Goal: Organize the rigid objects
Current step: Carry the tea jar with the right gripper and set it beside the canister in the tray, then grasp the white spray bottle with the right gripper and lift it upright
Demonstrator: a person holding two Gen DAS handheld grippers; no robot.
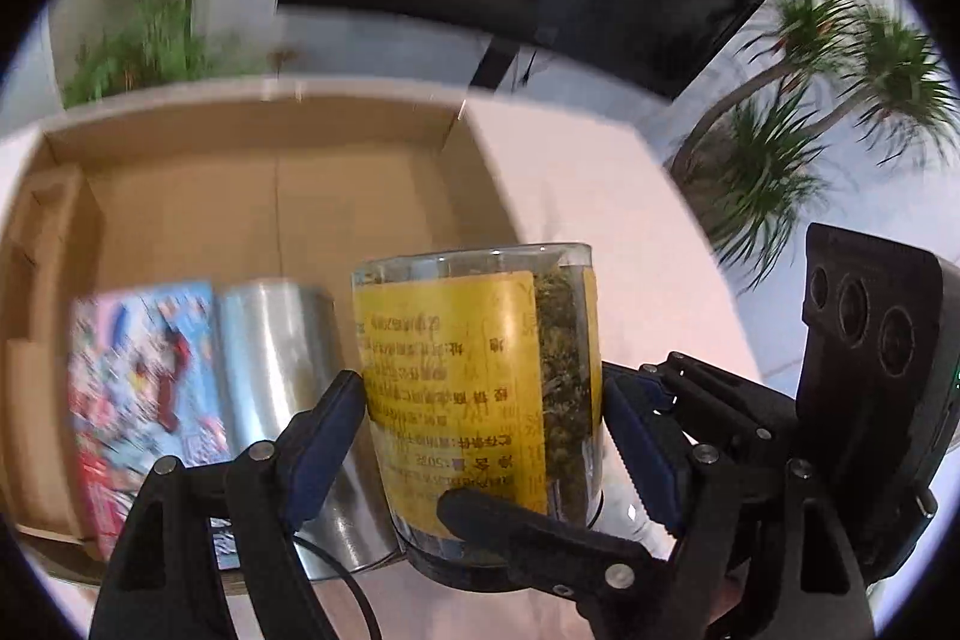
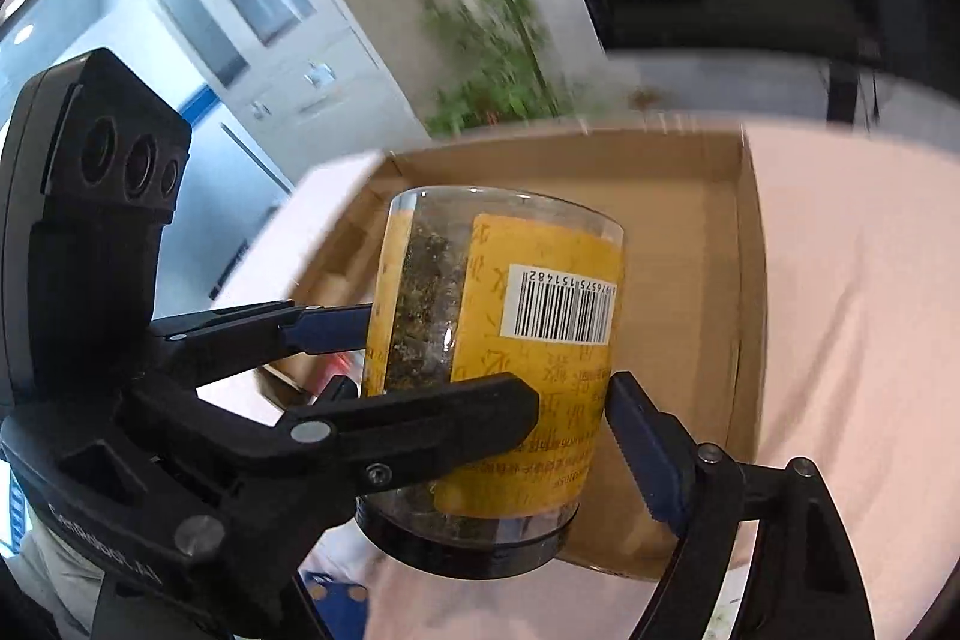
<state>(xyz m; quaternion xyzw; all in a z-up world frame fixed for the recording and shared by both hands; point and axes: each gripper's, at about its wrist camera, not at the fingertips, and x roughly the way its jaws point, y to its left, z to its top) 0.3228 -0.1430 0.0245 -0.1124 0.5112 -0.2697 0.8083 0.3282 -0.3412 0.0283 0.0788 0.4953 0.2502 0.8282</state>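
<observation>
Both tongs, left gripper [image 1: 483, 436] and right gripper [image 2: 480, 400], are clamping 1 jar [image 1: 480, 388]; 2 items [image 1: 198, 382] already sitting in the box [image 1: 270, 196] left of them.

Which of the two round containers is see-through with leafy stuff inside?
The yellow-labelled jar, gripped between both grippers. The silver can beside it in the cardboard box is plain shiny metal.
</observation>
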